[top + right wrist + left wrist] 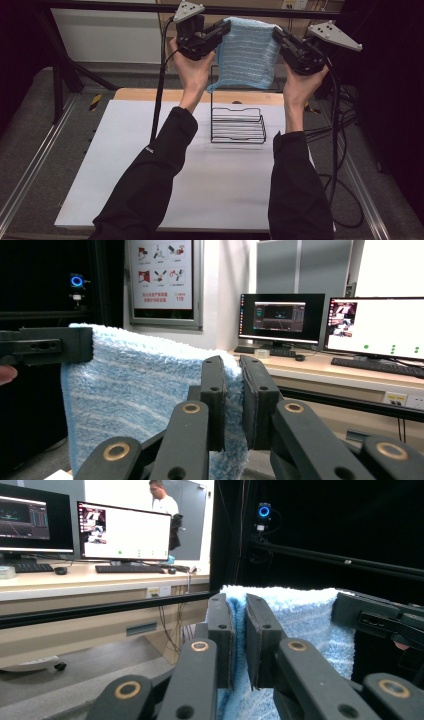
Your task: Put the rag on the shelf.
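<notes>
Blue towel (pixel 248 52) pinched by left claw (pixel 223 28) and right claw (pixel 278 36) over wire rack (pixel 238 125); thin corner grips, likely slipping under uneven tension.

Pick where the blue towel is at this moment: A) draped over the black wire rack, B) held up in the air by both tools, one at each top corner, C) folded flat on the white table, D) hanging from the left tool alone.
B: the blue towel hangs stretched between the left tool and the right tool, above the wire rack.
</notes>
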### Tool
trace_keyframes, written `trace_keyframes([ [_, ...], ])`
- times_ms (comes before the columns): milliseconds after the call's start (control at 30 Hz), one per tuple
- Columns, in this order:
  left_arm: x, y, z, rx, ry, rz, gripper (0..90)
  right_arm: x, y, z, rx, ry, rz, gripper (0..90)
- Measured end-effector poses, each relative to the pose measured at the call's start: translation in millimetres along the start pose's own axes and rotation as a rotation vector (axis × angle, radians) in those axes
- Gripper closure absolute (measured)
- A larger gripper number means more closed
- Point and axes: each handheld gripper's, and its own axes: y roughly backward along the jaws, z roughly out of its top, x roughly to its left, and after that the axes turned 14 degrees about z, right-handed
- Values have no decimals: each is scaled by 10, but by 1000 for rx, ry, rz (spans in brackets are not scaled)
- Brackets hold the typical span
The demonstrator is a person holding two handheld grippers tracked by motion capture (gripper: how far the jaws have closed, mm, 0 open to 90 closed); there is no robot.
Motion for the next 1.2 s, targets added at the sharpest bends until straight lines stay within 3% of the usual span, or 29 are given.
trace_keyframes([
  [267,-3,-149,41,-1,-43,17,826,-160,-120,-23,6,-2,-1,818],
  [600,59,-263,-160,28,-50,9,826,-292,-221,-190,51,-34,1,818],
  [767,119,-253,-292,39,-33,-6,825,-295,-246,-287,73,-31,11,818],
  [1200,179,-142,-609,81,-39,-67,823,-225,-127,-509,126,-26,43,817],
])
